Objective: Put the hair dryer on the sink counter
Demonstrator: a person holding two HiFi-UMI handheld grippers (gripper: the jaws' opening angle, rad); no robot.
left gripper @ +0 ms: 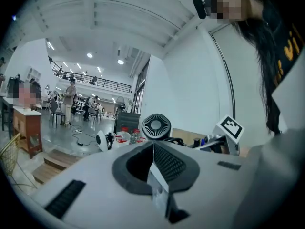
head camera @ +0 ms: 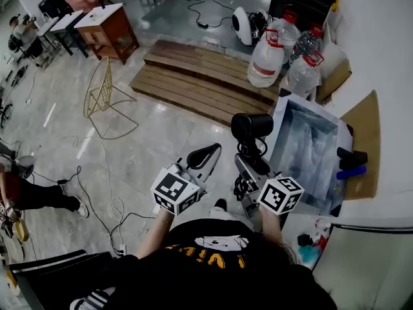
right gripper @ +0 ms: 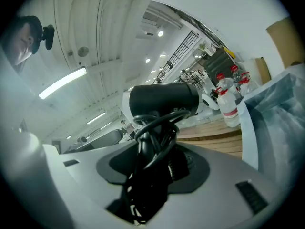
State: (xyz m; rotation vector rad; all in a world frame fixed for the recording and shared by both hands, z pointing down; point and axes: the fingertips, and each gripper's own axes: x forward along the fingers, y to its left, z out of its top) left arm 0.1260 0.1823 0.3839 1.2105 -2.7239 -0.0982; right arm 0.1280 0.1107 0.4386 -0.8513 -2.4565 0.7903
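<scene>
Pinched dryer (head camera: 251, 126) over its wound cord (right gripper: 159, 128) in right gripper (right gripper: 152, 173), just left of sink (head camera: 280, 118); left gripper (left gripper: 155, 175) pressed together, empty. Could have slipped — clamped on loose loops — or snagged sink rim.

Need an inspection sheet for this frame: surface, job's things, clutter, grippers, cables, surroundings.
Surface: sink counter, basin apparently under clear plastic film; dryer not yet on it.
Job's things: black hair dryer, held beside the sink.
Clutter: black item and blue item at the basin's edge; water jugs beyond.
Grippers: right gripper shut on the dryer's handle; left gripper shut, empty.
Cables: cord coiled round the dryer's handle; loose cables on the floor.
Surroundings: wooden platform, gold wire frame, seated person.
</scene>
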